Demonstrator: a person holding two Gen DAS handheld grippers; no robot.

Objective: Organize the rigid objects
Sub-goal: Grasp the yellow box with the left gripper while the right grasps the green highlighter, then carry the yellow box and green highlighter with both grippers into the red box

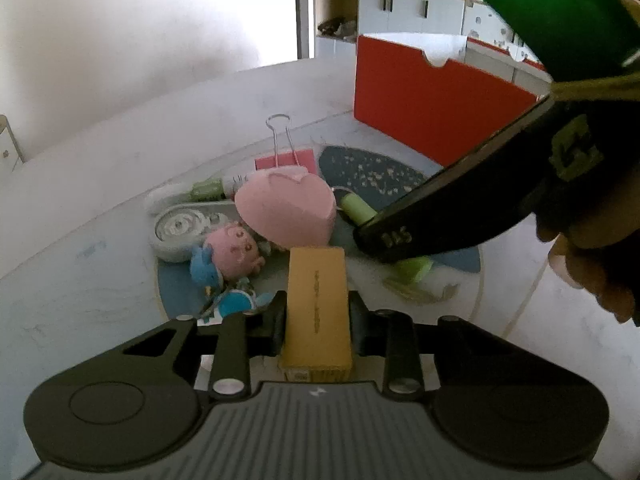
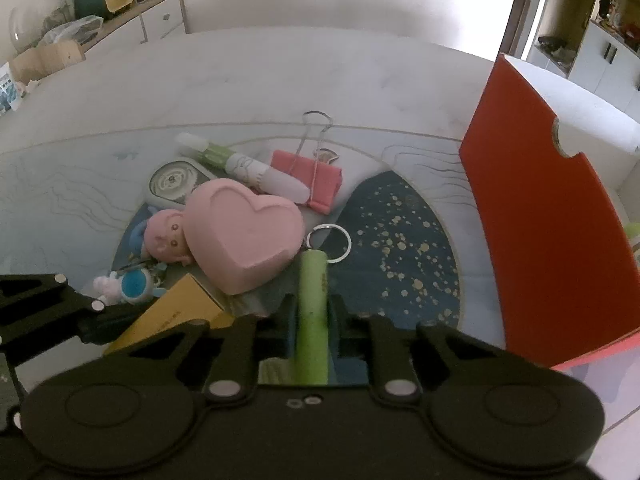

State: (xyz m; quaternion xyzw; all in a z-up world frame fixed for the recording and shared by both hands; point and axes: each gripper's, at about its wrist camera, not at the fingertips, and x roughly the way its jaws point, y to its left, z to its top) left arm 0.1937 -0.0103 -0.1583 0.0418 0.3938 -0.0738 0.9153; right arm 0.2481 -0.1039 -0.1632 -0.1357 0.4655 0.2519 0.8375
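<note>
My left gripper is shut on a yellow box, its pads pressing on the box's two long sides. The box points toward a pink heart-shaped box on the round blue mat. My right gripper is shut on a light green tube that carries a metal key ring at its far end. In the left wrist view the right gripper reaches in from the right, over the green tube. In the right wrist view the yellow box lies at the lower left.
Around the heart box lie a pink binder clip, a green and white pen, a white round case, a pink doll and a blue and white figure. A tall red box stands at the right.
</note>
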